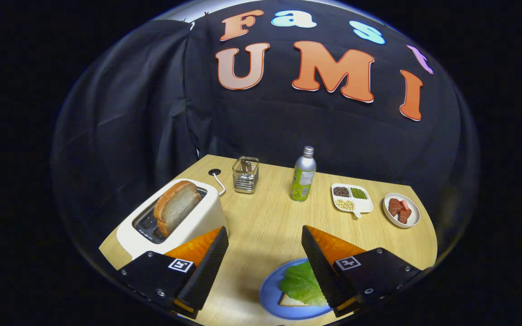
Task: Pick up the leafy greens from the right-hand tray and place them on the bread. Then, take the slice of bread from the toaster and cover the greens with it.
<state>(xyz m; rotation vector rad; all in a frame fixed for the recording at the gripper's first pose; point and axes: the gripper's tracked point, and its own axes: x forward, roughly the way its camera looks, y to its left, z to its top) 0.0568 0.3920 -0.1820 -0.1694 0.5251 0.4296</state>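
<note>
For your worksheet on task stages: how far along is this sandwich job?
Done: the leafy greens lie on the bread on the blue plate. In hand: nothing; the gripper has its jaws open and empty. Left: the slice of bread stands in the toaster.

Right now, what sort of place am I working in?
It looks like a staged kitchen table in a booth, not a real kitchen: a toaster holding a bread slice, a blue plate with greens on bread, and small food dishes. The hand-held gripper hangs open above the table.
</note>
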